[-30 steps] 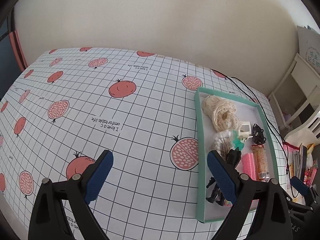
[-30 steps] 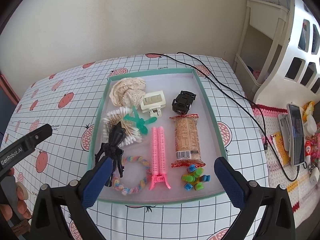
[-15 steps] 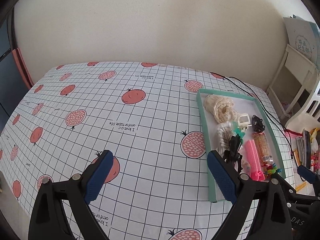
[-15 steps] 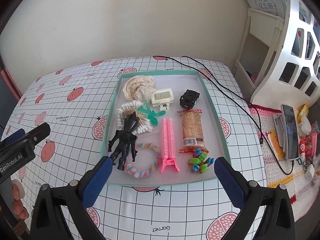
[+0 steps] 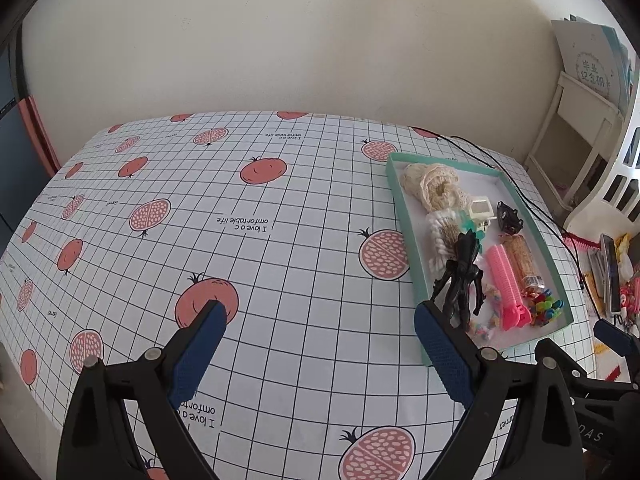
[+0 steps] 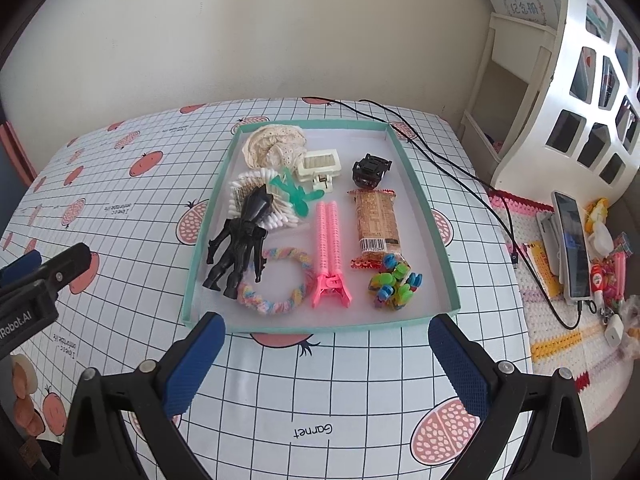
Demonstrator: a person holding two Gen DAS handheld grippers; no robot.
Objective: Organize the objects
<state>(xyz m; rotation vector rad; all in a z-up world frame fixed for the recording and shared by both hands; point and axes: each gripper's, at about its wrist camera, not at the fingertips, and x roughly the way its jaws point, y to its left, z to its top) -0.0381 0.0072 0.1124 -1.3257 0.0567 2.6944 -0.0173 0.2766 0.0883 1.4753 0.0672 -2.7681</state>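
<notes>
While hovering over the pomegranate-print tablecloth [image 5: 280, 264], both sets of tongs spread wide and empty: left gripper [image 5: 320, 344] beside the tray's left edge, right gripper [image 6: 326, 360] just short of its near rim. Inside the green tray [image 6: 320, 324]: black figure [image 6: 240, 240] leaning on cotton swabs [image 6: 256, 196], rainbow hair tie [image 6: 276, 280], pink hair clip [image 6: 329, 248], snack bar [image 6: 376, 222], coloured pegs [image 6: 394, 280], lace scrunchie [image 6: 272, 146], cream claw clip [image 6: 320, 166], black toy car [image 6: 370, 170].
</notes>
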